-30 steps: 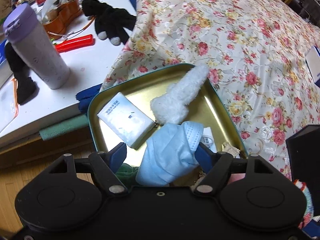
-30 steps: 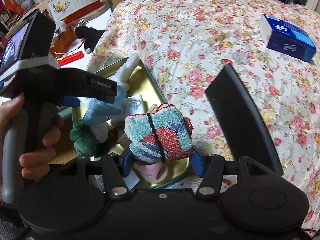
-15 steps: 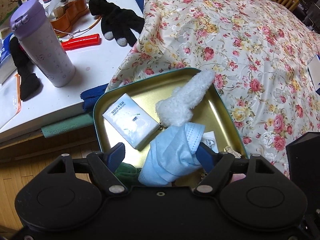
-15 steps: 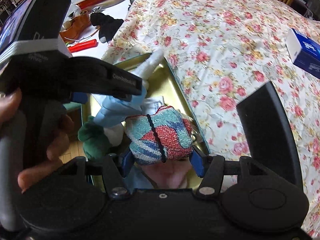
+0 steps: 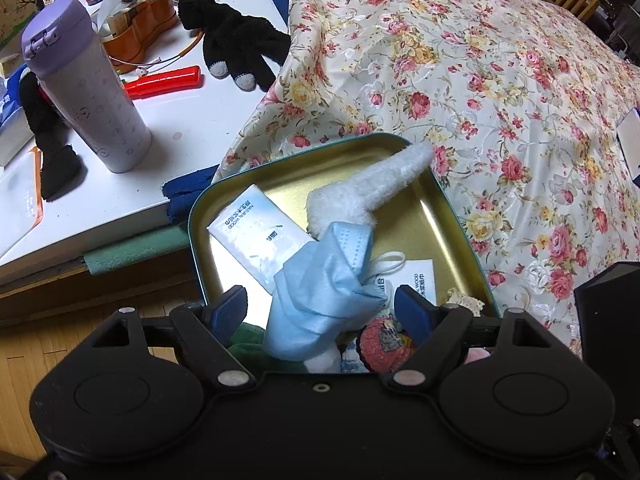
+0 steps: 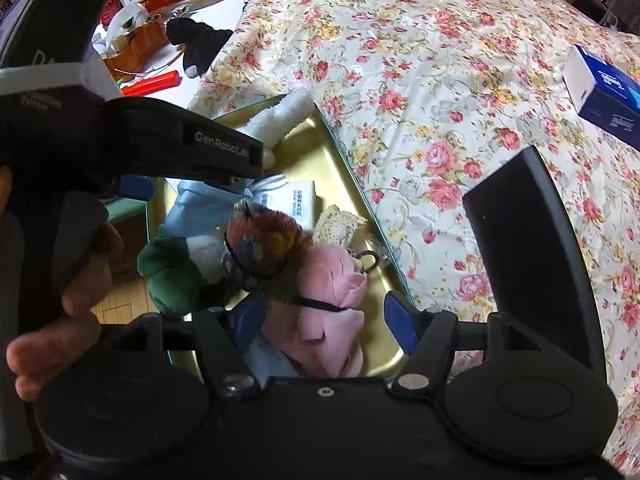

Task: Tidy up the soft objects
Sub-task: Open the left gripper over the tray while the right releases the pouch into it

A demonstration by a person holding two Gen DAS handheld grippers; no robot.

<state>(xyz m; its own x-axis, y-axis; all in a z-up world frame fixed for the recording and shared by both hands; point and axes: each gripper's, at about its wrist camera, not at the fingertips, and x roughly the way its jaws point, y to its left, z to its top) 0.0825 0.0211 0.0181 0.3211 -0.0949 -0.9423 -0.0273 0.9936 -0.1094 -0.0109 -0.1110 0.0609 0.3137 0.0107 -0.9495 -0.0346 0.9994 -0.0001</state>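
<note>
Tissue pack [image 5: 256, 236] in tin [image 5: 460, 220] reads "NATURAL WOOD".

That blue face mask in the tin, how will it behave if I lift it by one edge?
The blue face mask is crumpled and folded over itself, so it probably droops rather than holding shape. It looks thin, likely very light. Its white ear loop lies loose in the tin and might snag neighbouring items.
</note>
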